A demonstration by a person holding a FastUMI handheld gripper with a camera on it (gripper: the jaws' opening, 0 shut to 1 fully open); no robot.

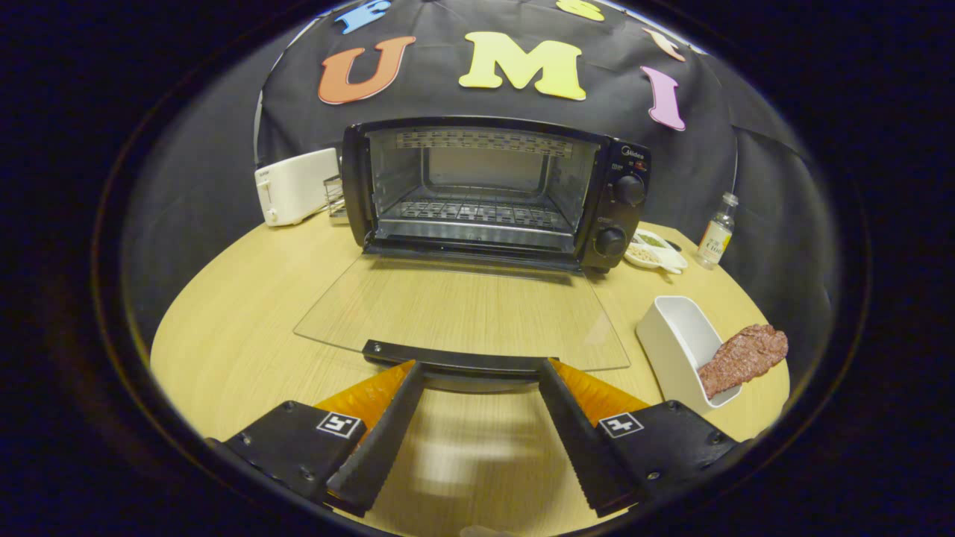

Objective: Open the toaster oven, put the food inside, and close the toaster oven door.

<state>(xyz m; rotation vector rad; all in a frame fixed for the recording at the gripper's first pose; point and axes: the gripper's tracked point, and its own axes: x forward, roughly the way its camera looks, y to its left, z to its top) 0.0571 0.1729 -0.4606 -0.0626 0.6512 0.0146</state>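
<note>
A black toaster oven (492, 190) stands at the back of the wooden table with its glass door (462, 313) folded down flat toward me. Its wire rack (477, 212) is bare. The door's dark handle (459, 360) lies just at my fingertips. My gripper (477, 367) is open, fingers spread wide, nothing between them. To the right of the fingers a brown slab of meat (744, 358) leans out of a white rectangular dish (675, 335).
A white toaster (295, 186) stands left of the oven. Right of the oven are small white dishes (655, 253) with seasoning and a small glass bottle (716, 231). The round table's edge (171, 328) curves close on both sides.
</note>
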